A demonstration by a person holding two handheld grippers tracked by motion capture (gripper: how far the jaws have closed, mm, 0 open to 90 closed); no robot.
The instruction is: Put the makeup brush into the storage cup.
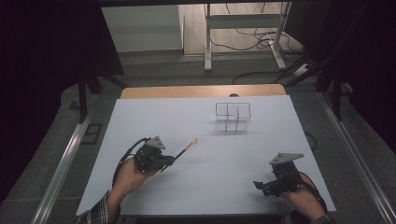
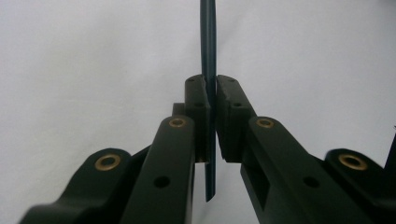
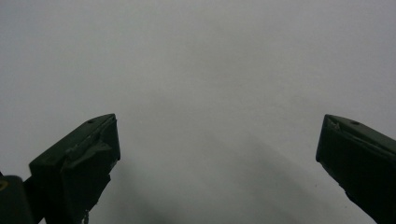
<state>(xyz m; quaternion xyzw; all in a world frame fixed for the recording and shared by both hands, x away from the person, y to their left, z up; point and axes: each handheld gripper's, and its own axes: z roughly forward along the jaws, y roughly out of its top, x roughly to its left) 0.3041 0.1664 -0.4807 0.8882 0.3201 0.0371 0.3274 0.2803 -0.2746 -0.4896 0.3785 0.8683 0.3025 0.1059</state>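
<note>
My left gripper (image 1: 170, 160) rests on the white table sheet (image 1: 210, 182) at the left and is shut on a thin dark-handled brush (image 1: 186, 148). The brush's pale tan tip points up and to the right, toward the middle of the sheet. In the left gripper view the pads (image 2: 198, 100) pinch the dark handle (image 2: 208, 42), which runs straight up between them, and the left gripper (image 2: 211, 86) has no gap beyond the handle. My right gripper (image 1: 261, 185) lies low at the front right with its jaws wide apart. Nothing sits between the jaws of the right gripper (image 3: 219, 140).
A clear plastic organizer (image 1: 232, 116) with several compartments stands at the back of the sheet, right of centre. A wooden table edge (image 1: 201, 91) runs behind it. Metal rails (image 1: 60, 168) flank the table, and cables lie on the floor beyond.
</note>
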